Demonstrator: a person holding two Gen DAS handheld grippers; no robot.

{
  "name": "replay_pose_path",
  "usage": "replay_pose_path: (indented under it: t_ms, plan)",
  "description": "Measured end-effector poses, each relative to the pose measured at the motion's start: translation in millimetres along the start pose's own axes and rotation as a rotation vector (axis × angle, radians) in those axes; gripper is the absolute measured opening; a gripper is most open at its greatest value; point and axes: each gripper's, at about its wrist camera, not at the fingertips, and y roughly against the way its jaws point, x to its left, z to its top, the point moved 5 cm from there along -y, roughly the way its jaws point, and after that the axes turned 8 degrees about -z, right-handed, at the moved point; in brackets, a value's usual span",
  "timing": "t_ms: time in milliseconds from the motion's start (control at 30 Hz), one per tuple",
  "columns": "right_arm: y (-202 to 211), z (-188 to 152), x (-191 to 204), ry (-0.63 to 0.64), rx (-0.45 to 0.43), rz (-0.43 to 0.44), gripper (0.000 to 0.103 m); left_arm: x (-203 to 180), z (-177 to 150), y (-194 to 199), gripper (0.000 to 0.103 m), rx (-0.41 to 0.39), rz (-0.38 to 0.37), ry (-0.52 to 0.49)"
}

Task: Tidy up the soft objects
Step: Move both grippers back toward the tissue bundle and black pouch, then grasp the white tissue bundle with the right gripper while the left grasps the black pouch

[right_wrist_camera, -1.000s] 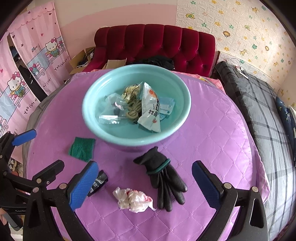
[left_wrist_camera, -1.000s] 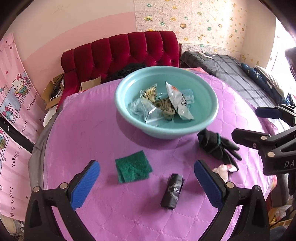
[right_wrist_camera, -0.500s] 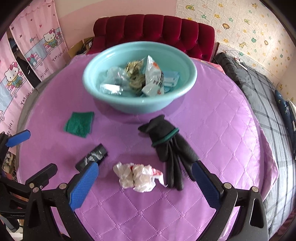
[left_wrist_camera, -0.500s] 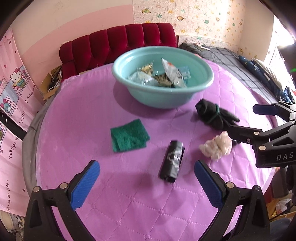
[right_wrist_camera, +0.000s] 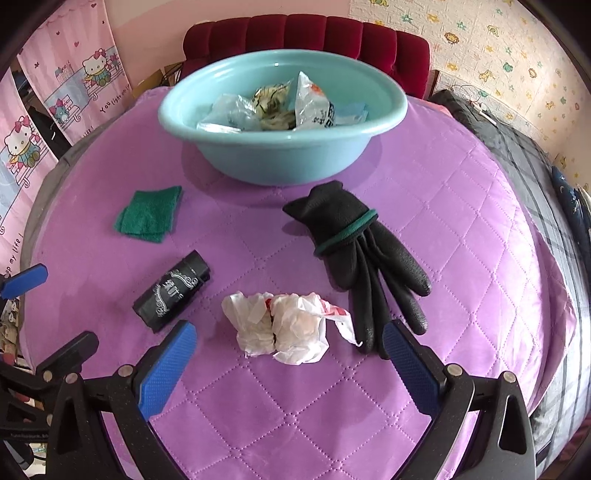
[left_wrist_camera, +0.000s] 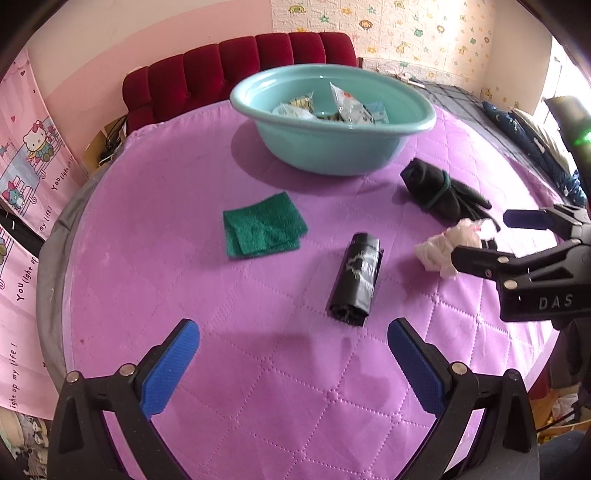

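Observation:
On the purple quilted table sit a green scouring pad [left_wrist_camera: 264,229] [right_wrist_camera: 148,213], a black rolled bag [left_wrist_camera: 355,277] [right_wrist_camera: 173,289], a crumpled white plastic bag [right_wrist_camera: 286,326] [left_wrist_camera: 445,248] and a pair of black gloves [right_wrist_camera: 360,251] [left_wrist_camera: 441,190]. A teal basin [left_wrist_camera: 332,147] [right_wrist_camera: 280,162] at the back holds several packets. My left gripper [left_wrist_camera: 291,369] is open, just short of the black roll. My right gripper [right_wrist_camera: 288,363] is open and low, with the white bag lying between and just ahead of its fingertips.
A red tufted sofa [right_wrist_camera: 306,35] stands behind the table. Pink cartoon curtains [right_wrist_camera: 48,96] hang on the left, and a bed with dark plaid bedding [right_wrist_camera: 535,177] lies to the right. The table edge curves away near both grippers.
Both grippers have come down and forward toward the table. The white bag now lies between the right fingertips, and the black roll is closer to the left gripper. Nothing was grasped.

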Motion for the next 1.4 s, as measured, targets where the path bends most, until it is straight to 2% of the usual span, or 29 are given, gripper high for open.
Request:
replay_pose_path:
  t_ms: [433, 500, 633, 667, 700, 800, 967, 1400]
  plan:
    - [-31, -1, 11, 0.029, 0.044, 0.022, 0.101, 1, -8, -16, 0.103, 0.043, -0.001, 0.013]
    - [-35, -2, 12, 0.027, 0.052, 0.024, 0.093, 1, -7, -18, 0.103, 0.043, -0.006, 0.02]
    - [-44, -3, 13, 0.024, 0.078, 0.042, 0.082, -1, -5, -25, 0.103, 0.059, -0.004, 0.014]
    - [-44, -3, 12, 0.025, 0.08, 0.046, 0.063, -2, -4, -27, 0.103, 0.061, -0.008, 0.015]
    - [-44, -2, 12, 0.025, 0.08, 0.048, 0.054, -3, -3, -28, 0.103, 0.062, -0.011, 0.016]
    - [-41, 0, 15, 0.046, 0.076, 0.082, 0.048, -7, 2, -33, 0.103, 0.069, -0.018, 0.009]
    - [-30, 2, 6, 0.056, 0.042, 0.08, 0.047, -16, 12, -46, 0.103, 0.083, -0.037, -0.006]
    - [-12, 7, -17, 0.014, 0.032, 0.081, 0.047, -32, 35, -76, 0.103, 0.113, -0.06, -0.048]
